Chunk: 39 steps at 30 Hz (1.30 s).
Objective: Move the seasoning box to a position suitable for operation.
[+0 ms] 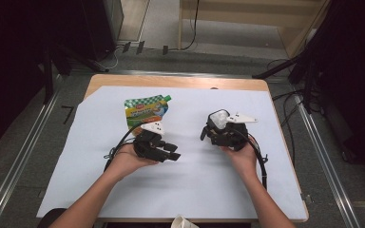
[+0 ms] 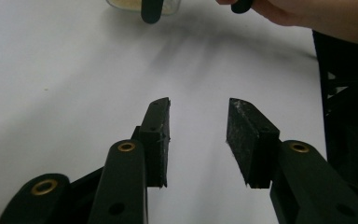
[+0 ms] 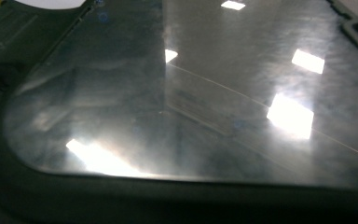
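On the bench [image 1: 180,81], covered by a white sheet [image 1: 190,180], the left tongs [image 1: 170,153] are held low with the jaws parted and nothing between them. The right tongs [image 1: 214,127] are clenched on a white-lidded jar [image 1: 219,118], raised off the sheet. A green spouted pouch [image 1: 145,110] lies just behind the left tongs. 1 glossy dark panel [image 3: 177,93] is seen close in the right gripper view.
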Tool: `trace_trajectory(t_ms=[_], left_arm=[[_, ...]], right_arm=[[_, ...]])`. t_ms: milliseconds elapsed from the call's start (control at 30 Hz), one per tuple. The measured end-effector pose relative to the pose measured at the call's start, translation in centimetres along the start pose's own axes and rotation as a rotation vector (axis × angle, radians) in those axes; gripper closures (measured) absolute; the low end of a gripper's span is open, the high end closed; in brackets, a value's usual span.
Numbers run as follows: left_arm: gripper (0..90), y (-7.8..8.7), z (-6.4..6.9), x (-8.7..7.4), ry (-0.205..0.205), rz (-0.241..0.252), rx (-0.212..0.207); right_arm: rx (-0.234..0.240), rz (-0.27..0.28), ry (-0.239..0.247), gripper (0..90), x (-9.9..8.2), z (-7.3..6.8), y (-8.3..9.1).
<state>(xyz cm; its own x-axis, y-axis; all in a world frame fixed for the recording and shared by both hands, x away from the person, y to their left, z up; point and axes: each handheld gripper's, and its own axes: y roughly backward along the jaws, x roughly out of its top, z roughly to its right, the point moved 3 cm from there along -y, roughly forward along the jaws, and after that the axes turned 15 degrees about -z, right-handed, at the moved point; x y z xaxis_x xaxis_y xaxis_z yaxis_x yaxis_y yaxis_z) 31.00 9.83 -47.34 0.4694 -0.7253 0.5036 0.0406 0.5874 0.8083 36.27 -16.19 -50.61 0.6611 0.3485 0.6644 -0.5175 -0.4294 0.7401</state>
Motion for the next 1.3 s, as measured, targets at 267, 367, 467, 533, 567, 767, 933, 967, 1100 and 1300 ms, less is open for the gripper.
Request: trace_trajectory(t_ms=[267,367,467,533,567,767,933,967,1100,1300], left_arm=[[62.5,-0.1,-0.8,0.4,0.067,-0.026,-0.021],[63.6,0.1,-0.9,0.5,0.059,-0.019,0.007],[63.4,0.3,-1.1,0.5,0.064,-0.015,0.013],[59.9,0.4,-1.1,0.5,0.063,-0.011,0.021],[57.0,0.4,-1.2,0.5,0.066,-0.004,0.015],[54.7,0.6,-1.2,0.5,0.061,0.009,0.016],[54.6,0.5,-1.1,0.5,0.060,0.005,0.020],[54.5,0.6,-1.1,0.5,0.059,0.006,0.021],[54.3,0.5,-1.1,0.5,0.059,0.004,0.020],[53.4,0.4,-1.0,0.5,0.046,-0.001,0.015]], right_arm=[[0.025,-0.014,0.026,15.2,-1.0,-2.0,0.5],[0.034,-0.015,0.027,15.3,-1.4,-2.6,0.8],[0.040,-0.018,0.036,15.3,-1.7,-3.2,0.9],[0.048,-0.022,0.042,15.3,-1.8,-3.6,0.8],[0.051,-0.026,0.047,15.3,-1.9,-3.9,0.8],[0.085,-0.033,0.080,15.3,-2.2,-5.7,0.5],[0.107,-0.030,0.115,15.4,-2.2,-7.0,0.0],[0.108,-0.032,0.119,15.4,-2.3,-7.2,-0.1],[0.123,-0.052,0.136,15.4,-2.6,-7.7,-0.7],[0.107,-0.062,0.163,15.3,-3.2,-8.4,-1.3]])
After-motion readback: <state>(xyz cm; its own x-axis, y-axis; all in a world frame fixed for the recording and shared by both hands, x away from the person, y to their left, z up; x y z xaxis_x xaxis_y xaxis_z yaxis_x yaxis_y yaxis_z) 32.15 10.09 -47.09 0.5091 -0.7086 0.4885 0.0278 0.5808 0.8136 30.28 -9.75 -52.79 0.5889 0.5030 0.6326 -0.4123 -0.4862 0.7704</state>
